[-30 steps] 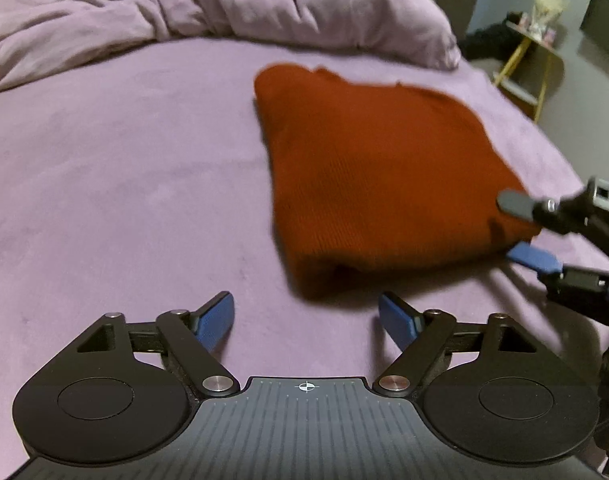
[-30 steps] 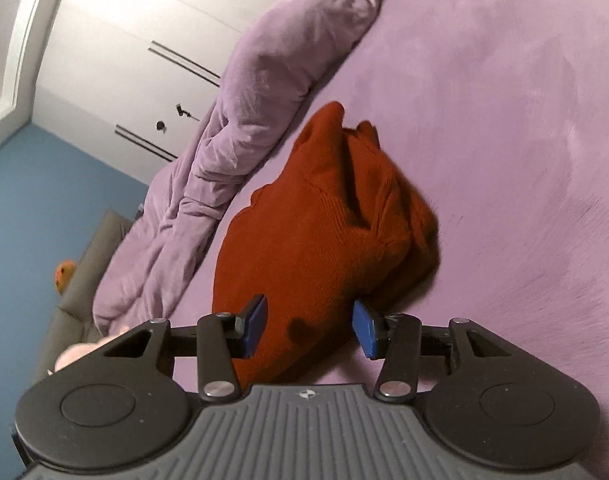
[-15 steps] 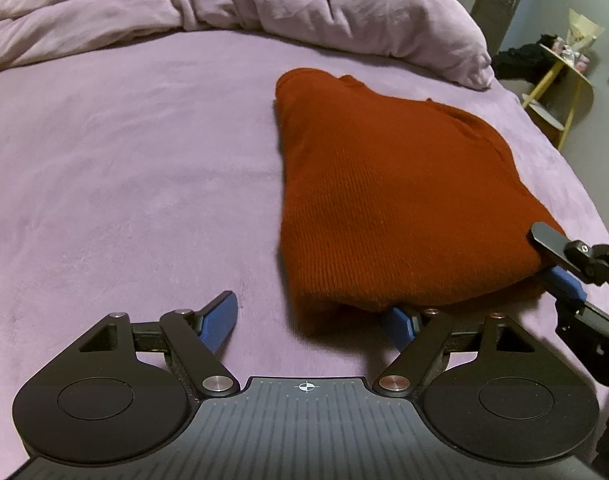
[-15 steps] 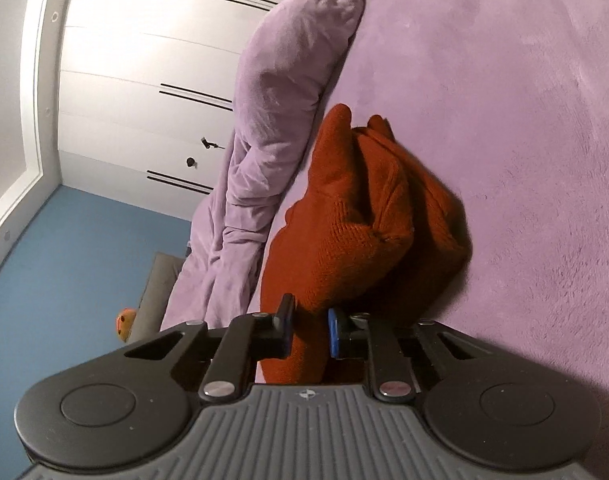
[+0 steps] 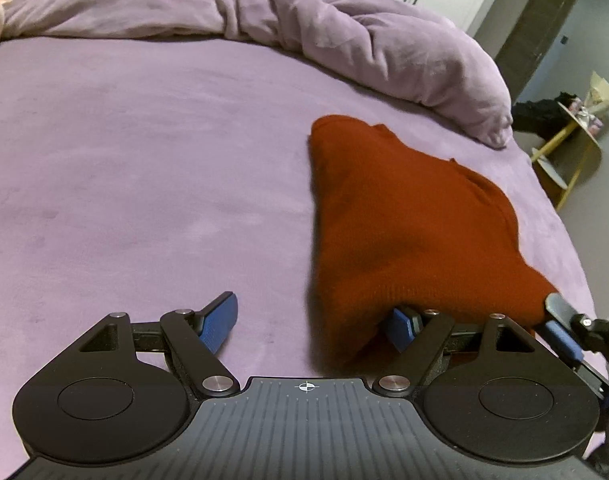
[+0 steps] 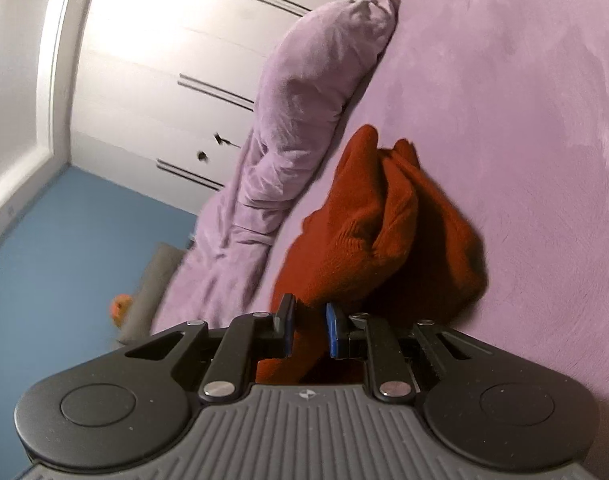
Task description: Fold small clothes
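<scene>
A rust-red knitted garment (image 5: 404, 216) lies folded on the purple bed (image 5: 144, 160). My left gripper (image 5: 310, 322) is open at its near edge; the right finger (image 5: 400, 326) is tucked under the raised near corner and the left finger (image 5: 220, 320) rests on bare bed. My right gripper (image 6: 309, 326) is shut on the garment's near right corner (image 6: 344, 264) and lifts it off the bed. The right gripper also shows at the right edge of the left wrist view (image 5: 560, 320).
A rumpled purple duvet (image 5: 304, 28) runs along the far side of the bed. A yellow side table (image 5: 572, 148) stands past the bed's right edge. White wardrobe doors (image 6: 164, 80) and a blue wall (image 6: 64, 248) lie beyond the duvet.
My right gripper closed on the garment's corner and raised it. My left gripper moved forward, its right finger sliding under the lifted near edge.
</scene>
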`<state>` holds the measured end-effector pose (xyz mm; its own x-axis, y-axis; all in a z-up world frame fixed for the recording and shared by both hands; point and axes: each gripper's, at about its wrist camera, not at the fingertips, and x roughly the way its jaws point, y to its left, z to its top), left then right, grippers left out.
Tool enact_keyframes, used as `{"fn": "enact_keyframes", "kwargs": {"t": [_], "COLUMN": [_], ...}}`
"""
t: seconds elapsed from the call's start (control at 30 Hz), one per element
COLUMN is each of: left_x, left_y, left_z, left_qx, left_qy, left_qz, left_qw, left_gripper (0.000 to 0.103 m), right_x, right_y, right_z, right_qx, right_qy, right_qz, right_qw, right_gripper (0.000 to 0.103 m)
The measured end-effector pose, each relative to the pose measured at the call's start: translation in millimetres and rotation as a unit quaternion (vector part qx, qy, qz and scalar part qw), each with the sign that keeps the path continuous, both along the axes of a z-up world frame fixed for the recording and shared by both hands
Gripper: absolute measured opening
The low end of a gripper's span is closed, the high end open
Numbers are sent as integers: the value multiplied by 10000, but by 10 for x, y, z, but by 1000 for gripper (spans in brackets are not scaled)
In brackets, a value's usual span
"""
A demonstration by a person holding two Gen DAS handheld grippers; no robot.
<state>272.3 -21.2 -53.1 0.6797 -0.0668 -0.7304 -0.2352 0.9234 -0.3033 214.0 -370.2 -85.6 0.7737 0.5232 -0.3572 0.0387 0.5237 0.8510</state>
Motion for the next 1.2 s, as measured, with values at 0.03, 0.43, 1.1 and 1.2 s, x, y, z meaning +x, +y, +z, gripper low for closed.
{"fn": "enact_keyframes", "kwargs": {"t": [0.03, 0.43, 1.1, 1.2], "left_x": [-37, 261, 1143, 1059], "left_y": [30, 834, 650, 702], "left_z": [8, -81, -559, -418], "left_qx": [-2, -1672, -3012, -2979], "left_qy": [-1, -153, 8, -116], "left_qz": [-76, -93, -470, -554], "left_qw": [10000, 9858, 9524, 9529], "left_gripper": [83, 81, 51, 49], "right_x": [0, 602, 1389, 1311], "right_y": [-14, -596, -159, -47], "right_z": [31, -53, -401, -334], "right_qx": [-258, -334, 192, 490], "right_qy": [33, 733, 1110, 1085], "right_qz": [49, 395, 776, 831], "right_qw": [9996, 9960, 9906, 9894], "right_gripper": [17, 65, 44, 42]}}
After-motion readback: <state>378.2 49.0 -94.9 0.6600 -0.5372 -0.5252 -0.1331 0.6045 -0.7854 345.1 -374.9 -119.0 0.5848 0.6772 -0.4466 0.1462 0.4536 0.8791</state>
